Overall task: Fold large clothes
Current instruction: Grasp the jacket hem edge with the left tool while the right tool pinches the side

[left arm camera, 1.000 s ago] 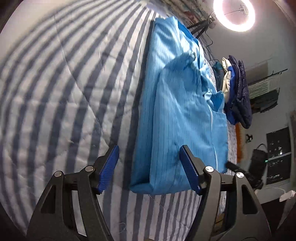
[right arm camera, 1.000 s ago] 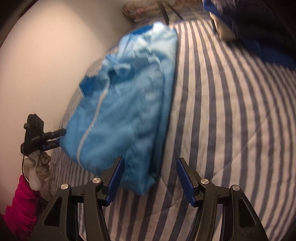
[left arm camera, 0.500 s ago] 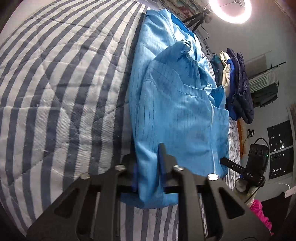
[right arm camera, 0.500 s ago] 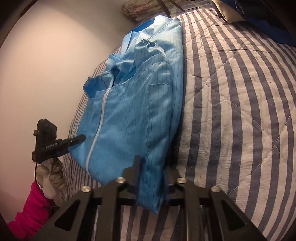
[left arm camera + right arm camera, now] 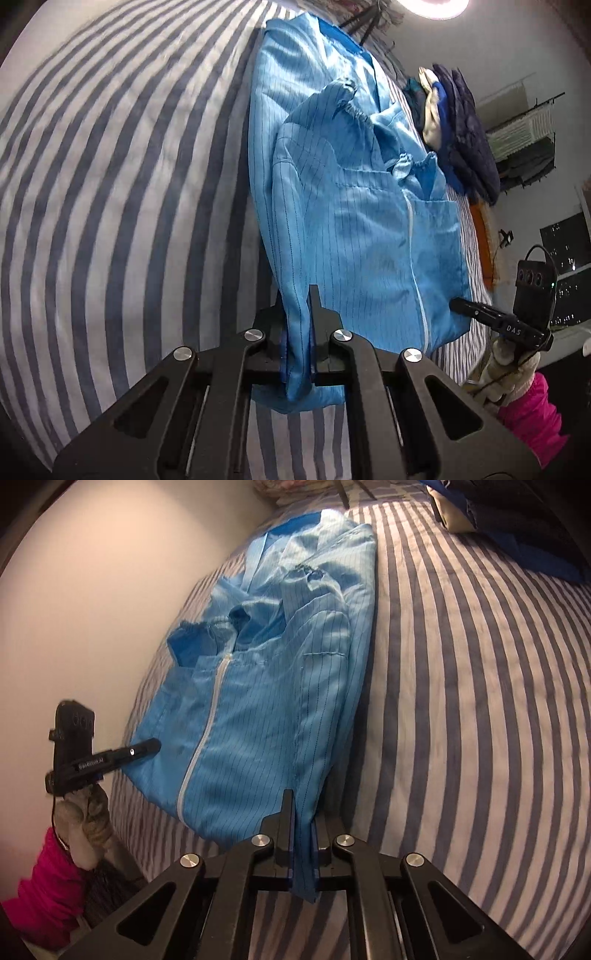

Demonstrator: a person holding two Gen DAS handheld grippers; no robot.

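Both jaws have just closed: left gripper (image 5: 297, 332) and right gripper (image 5: 303, 842) each pinch a hem corner of the light-blue pinstriped zip coat (image 5: 354, 229) on the striped quilt (image 5: 129, 184). Best lift both evenly, keeping the hem taut.

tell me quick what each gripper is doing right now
Left gripper: shut on one bottom corner of the blue jacket.
Right gripper: shut on the other bottom corner of the blue jacket.

a light blue pinstriped jacket (image 5: 354, 221) with a white zipper lies lengthwise through the frame's centre. its sleeves are folded in over the front, its near hem corners lifted.
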